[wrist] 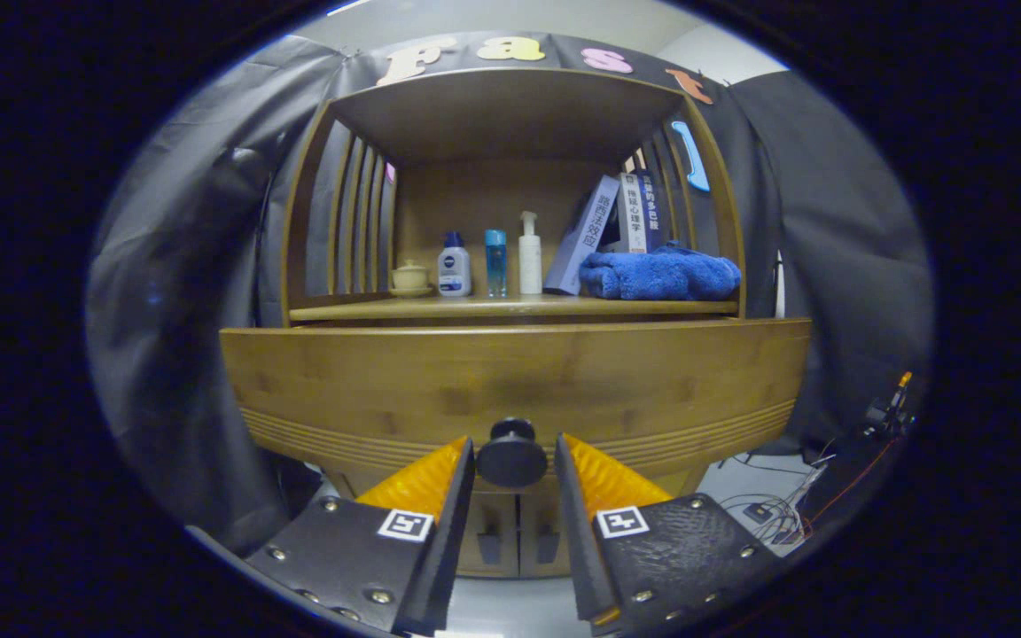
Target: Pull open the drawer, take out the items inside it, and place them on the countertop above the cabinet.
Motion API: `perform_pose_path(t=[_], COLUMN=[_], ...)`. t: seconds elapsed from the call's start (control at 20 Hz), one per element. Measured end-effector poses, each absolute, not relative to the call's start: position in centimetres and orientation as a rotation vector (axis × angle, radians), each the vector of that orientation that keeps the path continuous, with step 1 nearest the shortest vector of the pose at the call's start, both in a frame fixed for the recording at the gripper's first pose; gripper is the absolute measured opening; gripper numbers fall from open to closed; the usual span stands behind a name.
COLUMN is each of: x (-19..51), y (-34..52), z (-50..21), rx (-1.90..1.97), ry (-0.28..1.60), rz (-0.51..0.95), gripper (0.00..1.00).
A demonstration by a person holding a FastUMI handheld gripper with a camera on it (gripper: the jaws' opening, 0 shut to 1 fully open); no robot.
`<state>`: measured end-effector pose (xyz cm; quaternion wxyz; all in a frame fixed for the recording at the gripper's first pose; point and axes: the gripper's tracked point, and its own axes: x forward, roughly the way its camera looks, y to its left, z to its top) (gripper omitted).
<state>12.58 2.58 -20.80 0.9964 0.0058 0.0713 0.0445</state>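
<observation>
The wooden drawer front (pixel 510 381) spans the cabinet just below the countertop (pixel 510 308). Its dark round knob (pixel 511 456) sits between my fingertips. My gripper (pixel 514 452) is closed in around the knob, both fingers (pixel 440 478) pressing its sides. The drawer front stands close to me and well forward of the lower cabinet doors (pixel 515 532). The inside of the drawer is hidden behind its front.
On the countertop stand a small lidded cup (pixel 410 277), three bottles (pixel 494 262), leaning books (pixel 617 221) and a folded blue towel (pixel 659 275). A shelf roof closes it above. Cables and gear (pixel 830 478) lie on the floor to the right.
</observation>
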Motion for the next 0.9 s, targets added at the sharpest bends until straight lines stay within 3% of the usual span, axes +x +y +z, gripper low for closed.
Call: perform_pose_path(t=[0.05, 0.1, 0.3, 0.9], x=[13.0, 13.2, 12.3, 4.5], y=[3.2, 3.4, 3.2, 2.5], z=[-21.9, -21.3, -22.5, -22.6], rx=[0.027, 0.049, -0.006, 0.024], ry=[0.194, 0.198, 0.228, 0.248], rz=[0.113, 0.115, 0.114, 0.095], gripper=[0.53, 0.43, 0.29, 0.28])
